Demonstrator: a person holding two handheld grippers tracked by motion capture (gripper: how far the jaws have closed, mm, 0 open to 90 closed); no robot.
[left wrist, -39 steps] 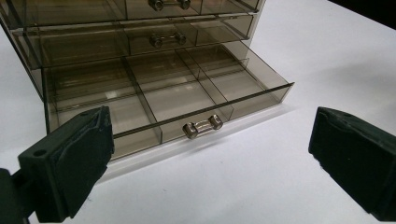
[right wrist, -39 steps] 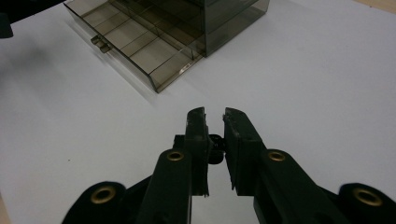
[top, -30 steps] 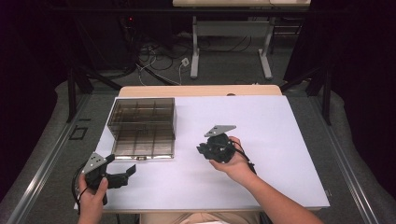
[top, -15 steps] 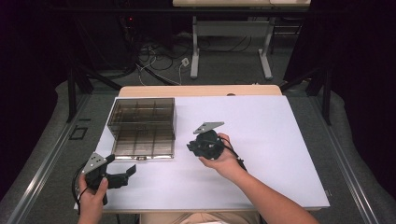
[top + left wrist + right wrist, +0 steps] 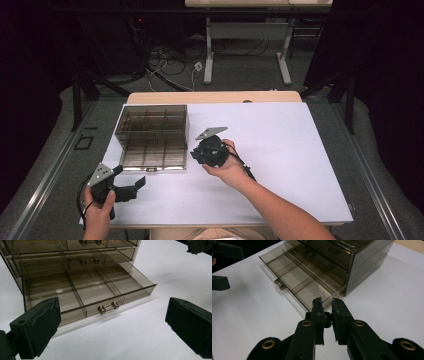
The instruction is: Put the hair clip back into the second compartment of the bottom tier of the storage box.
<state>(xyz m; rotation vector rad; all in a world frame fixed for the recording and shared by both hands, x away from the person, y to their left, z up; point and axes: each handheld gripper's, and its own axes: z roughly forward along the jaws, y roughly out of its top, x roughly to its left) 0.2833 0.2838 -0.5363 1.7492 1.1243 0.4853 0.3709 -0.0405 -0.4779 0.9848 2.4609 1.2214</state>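
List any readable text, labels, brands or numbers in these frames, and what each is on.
None readable.
Smoked drawer cabinet and its open bottom drawer: plain, no print or label.
Left gripper and right gripper: black jaws, no marking seen.
White table cover: blank.
Small dark mark on the floor left of the table: too small to tell whether it is text.
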